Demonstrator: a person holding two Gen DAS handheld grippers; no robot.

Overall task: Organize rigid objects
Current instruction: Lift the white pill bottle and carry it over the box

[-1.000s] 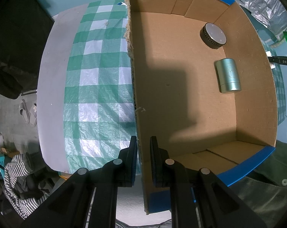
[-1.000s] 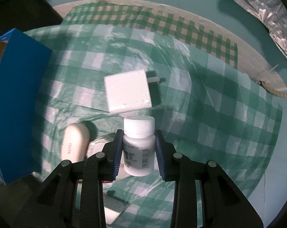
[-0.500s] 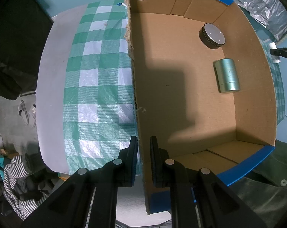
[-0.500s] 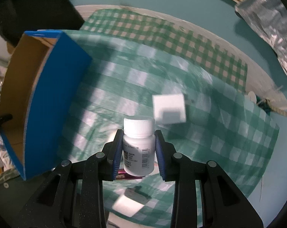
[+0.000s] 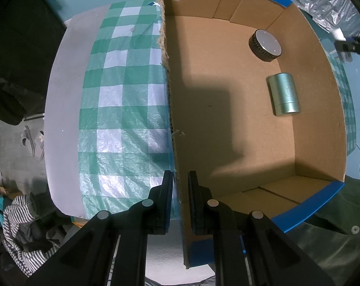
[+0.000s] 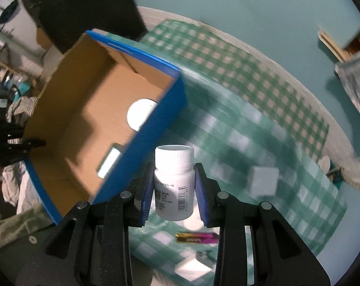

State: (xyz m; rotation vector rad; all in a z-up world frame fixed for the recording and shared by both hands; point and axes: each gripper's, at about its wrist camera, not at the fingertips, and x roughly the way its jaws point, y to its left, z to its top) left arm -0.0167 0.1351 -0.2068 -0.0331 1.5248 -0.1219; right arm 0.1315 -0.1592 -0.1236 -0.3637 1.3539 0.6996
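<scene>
A white pill bottle (image 6: 174,186) is clamped between the narrowly parted jaws of the right gripper (image 6: 174,190), its blue pads pressed against the bottle's two sides just below the ribbed cap. The bottle is held upright, long axis vertical in the right wrist view, cap uppermost and the barcode label turned toward the camera. It is carried in the air above the green checked tablecloth (image 6: 263,124), just beside the blue outer wall of the cardboard box (image 6: 142,147).

The near wall of the box (image 5: 177,143) is pinched by the left gripper (image 5: 180,197), jaws almost closed, one finger outside the wall and one inside. Within the box, a pale green metal tin (image 5: 284,94) is seen lying on its side, long axis running away from the camera, with a round dark disc (image 5: 265,45) resting flat beyond it, close to the far corner.

On the cloth, a blurred white block (image 6: 263,181) and a pink-and-gold battery (image 6: 196,238) are visible below the raised bottle.
</scene>
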